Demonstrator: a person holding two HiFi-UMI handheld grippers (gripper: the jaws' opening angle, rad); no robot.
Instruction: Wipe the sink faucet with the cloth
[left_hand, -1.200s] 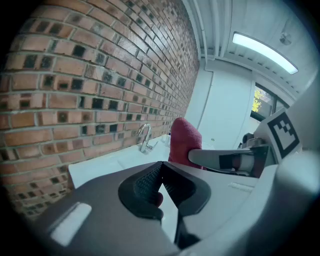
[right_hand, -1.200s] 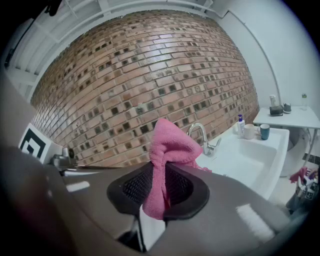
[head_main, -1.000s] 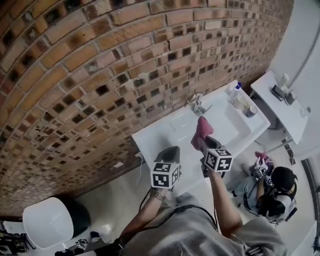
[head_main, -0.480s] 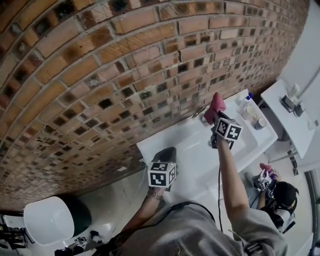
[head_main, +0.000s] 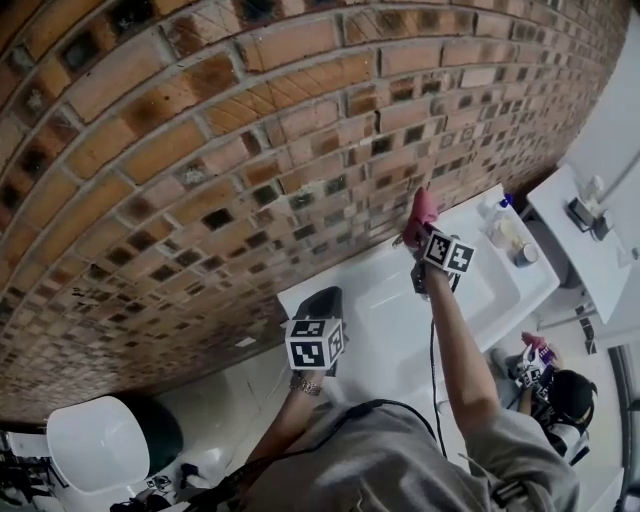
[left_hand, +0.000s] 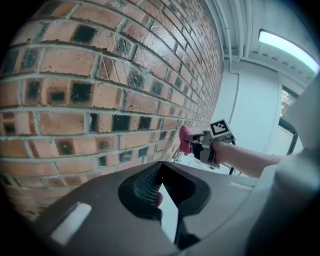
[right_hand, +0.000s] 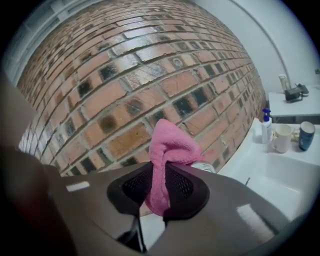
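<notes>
Pinching pink cloth (right_hand: 170, 145), right gripper (right_hand: 159, 172) fingers beside faucet (right_hand: 202, 166); left gripper (left_hand: 160, 169) fingers pressed together, empty.

the pink cloth (right_hand: 170, 142) looks soft and fluffy, a matt fabric with a short pile. the right gripper (right_hand: 159, 189) and the left gripper (left_hand: 159, 186) have smooth, matt shells of dark grey plastic, and their black pads (right_hand: 179, 185) carry a fine ribbed grid. the red-brown brick wall (head_main: 250, 150) is rough and dull, with gritty mortar lines. the white sink (head_main: 385, 320) is smooth and glossy, like glazed ceramic. the small faucet (right_hand: 204, 168) is bright, shiny metal.
</notes>
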